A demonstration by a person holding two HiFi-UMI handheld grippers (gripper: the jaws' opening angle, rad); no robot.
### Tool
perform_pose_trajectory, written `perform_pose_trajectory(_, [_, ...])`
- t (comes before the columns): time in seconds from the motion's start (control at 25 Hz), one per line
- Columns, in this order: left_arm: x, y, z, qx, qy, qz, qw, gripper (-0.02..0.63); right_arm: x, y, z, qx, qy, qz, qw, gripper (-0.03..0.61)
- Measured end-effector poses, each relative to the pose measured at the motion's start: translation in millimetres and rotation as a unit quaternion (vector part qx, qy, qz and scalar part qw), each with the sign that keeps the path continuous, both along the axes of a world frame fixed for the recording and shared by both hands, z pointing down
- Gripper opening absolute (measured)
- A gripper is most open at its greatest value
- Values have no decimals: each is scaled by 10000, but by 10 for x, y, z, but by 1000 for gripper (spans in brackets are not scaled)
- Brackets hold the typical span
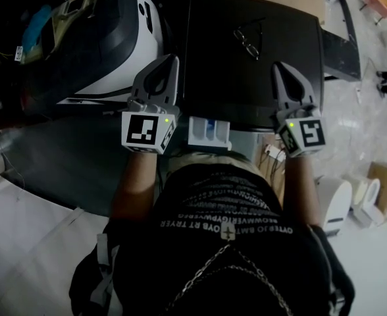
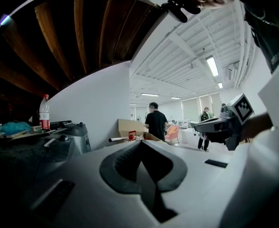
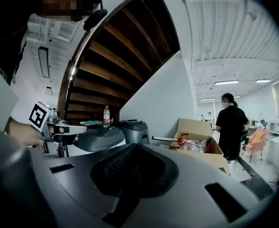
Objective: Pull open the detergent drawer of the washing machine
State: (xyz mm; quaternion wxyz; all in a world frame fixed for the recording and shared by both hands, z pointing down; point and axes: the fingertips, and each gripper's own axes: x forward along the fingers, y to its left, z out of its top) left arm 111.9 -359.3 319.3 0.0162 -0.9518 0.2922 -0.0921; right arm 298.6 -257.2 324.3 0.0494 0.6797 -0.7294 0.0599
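The dark washing machine [image 1: 253,51] stands in front of me, seen from above in the head view. Its white detergent drawer [image 1: 208,135] sticks out of the front, with its compartments showing, between my two hands. My left gripper [image 1: 169,60] hovers over the machine's left edge, jaws shut and empty, apart from the drawer. My right gripper [image 1: 280,67] hovers over the top's right part, also shut with nothing in it. In the left gripper view the shut jaws [image 2: 142,144] point level across the room, with the right gripper [image 2: 220,125] beside them.
A black-and-white appliance [image 1: 108,38] stands left of the washer. A pair of glasses [image 1: 247,43] lies on the washer top. A cardboard box [image 3: 196,137] sits beyond it. A person in black [image 3: 231,125] stands farther back. A red-labelled bottle [image 2: 44,112] is at far left.
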Motion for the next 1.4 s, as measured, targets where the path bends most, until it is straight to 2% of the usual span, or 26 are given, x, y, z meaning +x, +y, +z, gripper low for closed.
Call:
perform_pose_trajectory(0.12, [53,-123,27,-15,8,55,10000,5,-2,-136,-36,32,-31,6,10000,2])
perform_pose_trajectory(0.36, [208,-367,15,-11,69,182,9998,5,154,-304,33,33,268,23,9996,2])
perform_pose_trajectory(0.8, [524,-662,33,-5,88,456,9989,5,372,-508,54,-38,203,299,9993,2])
perform_pose_trajectory(0.96, [580,-699,-4,16,112,522,9986,5,421,-526,47,-91,176,410,9990,2])
perform_pose_trajectory(1.08, [586,-696,4,-16,127,536,9985,5,385,-522,41,-1,251,303,9992,2])
perform_pose_trajectory(1.4, [545,-536,3,-30,122,549,9984,5,394,-282,75,-13,217,417,9989,2])
